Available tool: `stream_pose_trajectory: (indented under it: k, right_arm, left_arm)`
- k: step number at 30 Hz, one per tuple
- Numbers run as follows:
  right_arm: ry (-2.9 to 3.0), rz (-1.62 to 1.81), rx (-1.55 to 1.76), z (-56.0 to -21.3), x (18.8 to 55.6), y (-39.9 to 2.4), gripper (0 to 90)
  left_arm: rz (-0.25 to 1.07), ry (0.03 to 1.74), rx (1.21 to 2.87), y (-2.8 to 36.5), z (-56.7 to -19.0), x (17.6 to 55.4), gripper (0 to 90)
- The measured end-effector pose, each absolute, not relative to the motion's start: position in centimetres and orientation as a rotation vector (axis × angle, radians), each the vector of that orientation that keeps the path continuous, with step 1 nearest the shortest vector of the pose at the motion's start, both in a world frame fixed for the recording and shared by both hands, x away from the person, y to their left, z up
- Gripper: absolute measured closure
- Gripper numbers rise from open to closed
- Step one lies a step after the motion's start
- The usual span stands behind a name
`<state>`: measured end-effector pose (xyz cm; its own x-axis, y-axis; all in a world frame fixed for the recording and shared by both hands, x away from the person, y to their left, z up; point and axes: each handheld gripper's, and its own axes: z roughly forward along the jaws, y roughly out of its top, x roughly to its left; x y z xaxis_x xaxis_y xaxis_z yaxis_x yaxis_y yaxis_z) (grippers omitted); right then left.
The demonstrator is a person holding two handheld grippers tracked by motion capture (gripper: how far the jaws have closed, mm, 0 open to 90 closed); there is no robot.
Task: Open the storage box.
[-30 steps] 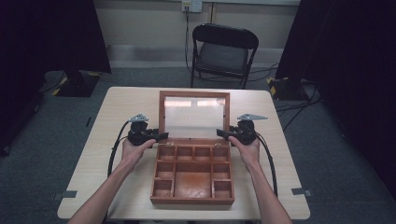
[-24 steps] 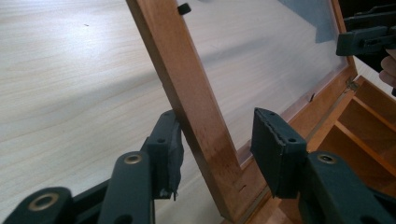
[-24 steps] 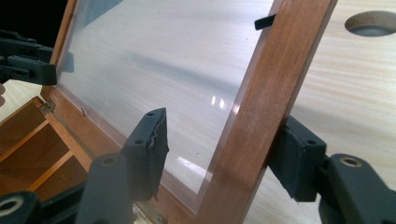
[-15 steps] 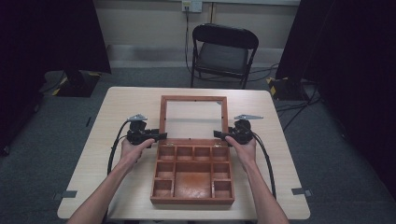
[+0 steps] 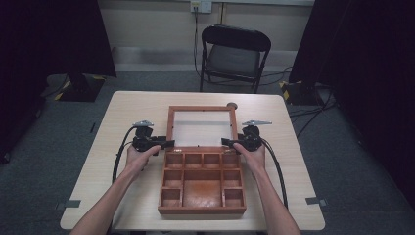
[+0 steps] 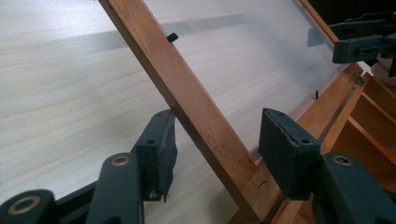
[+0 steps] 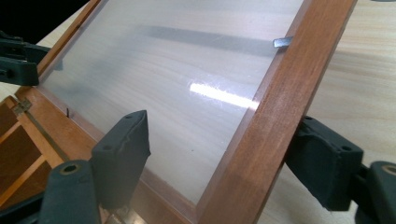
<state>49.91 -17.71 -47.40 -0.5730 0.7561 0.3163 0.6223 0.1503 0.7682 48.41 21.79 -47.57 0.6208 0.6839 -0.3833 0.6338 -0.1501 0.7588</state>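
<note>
A wooden box [image 5: 201, 210] with several empty compartments lies on the table, its glass-paned lid [image 5: 200, 108] swung open and leaning back. My left gripper [image 5: 169, 143] is at the lid's left rail near the hinge. In the left gripper view the rail [image 6: 196, 102] runs between the jaws of that gripper [image 6: 219, 135], which have just been opening, and the right pad stands off it. My right gripper [image 5: 225, 142] is at the right rail. Its jaws [image 7: 224, 135] have also just been opening and straddle the rail [image 7: 280, 102], the left pad clear of it.
The light wood table [image 5: 127, 112] has bare room on both sides of the box. A small round brown thing [image 5: 231, 105] lies behind the lid's far right corner. A black folding chair [image 5: 235, 54] stands beyond the table. Cables trail from both grippers.
The lid has tipped further back and its top edge sits lower. Both grippers have stayed at its side rails near the hinge.
</note>
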Motion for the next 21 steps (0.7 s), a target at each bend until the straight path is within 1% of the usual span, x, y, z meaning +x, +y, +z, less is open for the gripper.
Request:
stream_pose_trajectory:
  k: [3,4,5,6,8,10,11,14,21]
  right_arm:
    - [2.267,1.394,1.372,-47.4,49.9,-17.7,21.9]
    - [2.264,1.381,1.37,-47.4,49.9,-17.6,21.0]
    - [2.264,1.375,1.374,-47.4,49.9,-17.6,19.2]
    - [2.262,1.354,1.383,-47.5,49.9,-17.6,17.6]
    - [2.282,1.384,1.438,-48.1,50.1,-18.0,17.5]
    - [2.285,1.404,1.476,-48.5,50.2,-18.2,17.3]
    - [2.285,1.406,1.483,-48.5,50.2,-18.2,17.2]
    - [2.288,1.405,1.499,-48.5,50.3,-18.2,17.2]
    - [2.29,1.413,1.506,-48.8,50.3,-18.3,17.2]
  left_arm:
    - [0.066,1.066,1.841,21.8,-47.6,48.4,45.4]
    - [0.094,1.065,1.852,21.7,-47.5,48.3,43.9]
    - [0.119,1.065,1.862,21.6,-47.5,48.3,46.2]
    - [0.113,1.062,1.866,21.6,-47.5,48.3,46.8]
    - [0.094,1.067,1.857,21.5,-47.6,48.3,46.0]
    - [0.103,1.061,1.877,21.4,-47.7,48.3,45.8]
    - [0.119,1.065,1.883,21.3,-47.8,48.3,45.6]
    - [0.111,1.066,1.885,21.2,-47.8,48.3,43.9]
    - [0.102,1.064,1.879,21.3,-47.8,48.1,43.2]
